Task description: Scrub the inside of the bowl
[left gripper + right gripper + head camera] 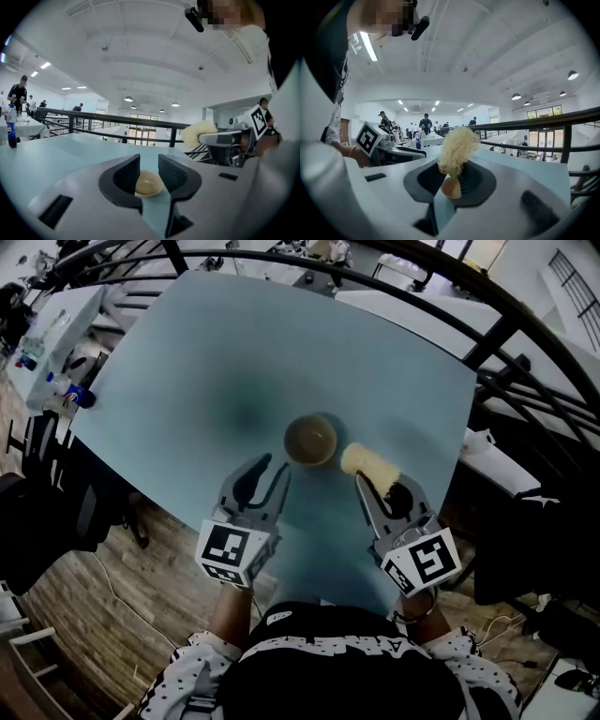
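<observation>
While the left tongs stand open and empty just short of the bowl, the right tongs clamp a pale fibrous scrubber just beside its rim; the bowl sits upright on the counter.

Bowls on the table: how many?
1. The small tan round bowl sits near the middle of the pale blue table, just ahead of the open left gripper, beside the pale yellow fibrous scrubber held by the right gripper.
</observation>
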Demonstrator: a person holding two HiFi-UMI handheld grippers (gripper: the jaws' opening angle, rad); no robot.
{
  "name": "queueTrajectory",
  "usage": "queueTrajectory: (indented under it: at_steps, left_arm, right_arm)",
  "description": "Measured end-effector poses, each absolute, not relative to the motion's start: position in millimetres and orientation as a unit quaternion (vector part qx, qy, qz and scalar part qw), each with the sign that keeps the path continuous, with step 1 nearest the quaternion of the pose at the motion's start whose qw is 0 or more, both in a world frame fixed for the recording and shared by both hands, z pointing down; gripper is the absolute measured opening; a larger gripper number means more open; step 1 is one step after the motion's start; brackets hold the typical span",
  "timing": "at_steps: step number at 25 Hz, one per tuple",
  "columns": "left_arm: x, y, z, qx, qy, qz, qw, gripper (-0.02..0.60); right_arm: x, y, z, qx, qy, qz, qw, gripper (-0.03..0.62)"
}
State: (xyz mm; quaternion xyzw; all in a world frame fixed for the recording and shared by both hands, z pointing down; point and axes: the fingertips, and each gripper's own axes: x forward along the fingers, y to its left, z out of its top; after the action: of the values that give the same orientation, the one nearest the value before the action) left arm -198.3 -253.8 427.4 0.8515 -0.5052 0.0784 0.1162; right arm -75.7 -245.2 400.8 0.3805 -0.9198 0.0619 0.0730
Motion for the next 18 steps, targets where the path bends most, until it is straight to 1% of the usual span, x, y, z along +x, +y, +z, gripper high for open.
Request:
queueTrajectory:
  at_steps: [18]
  left_arm:
    - [-204.0,-300.7,489.4,0.849,-0.485,0.115,0.175,0.115]
  right_arm:
    - [-93.6,-284.8,434.2,0.391,-0.911,0.079,0.103,0.060]
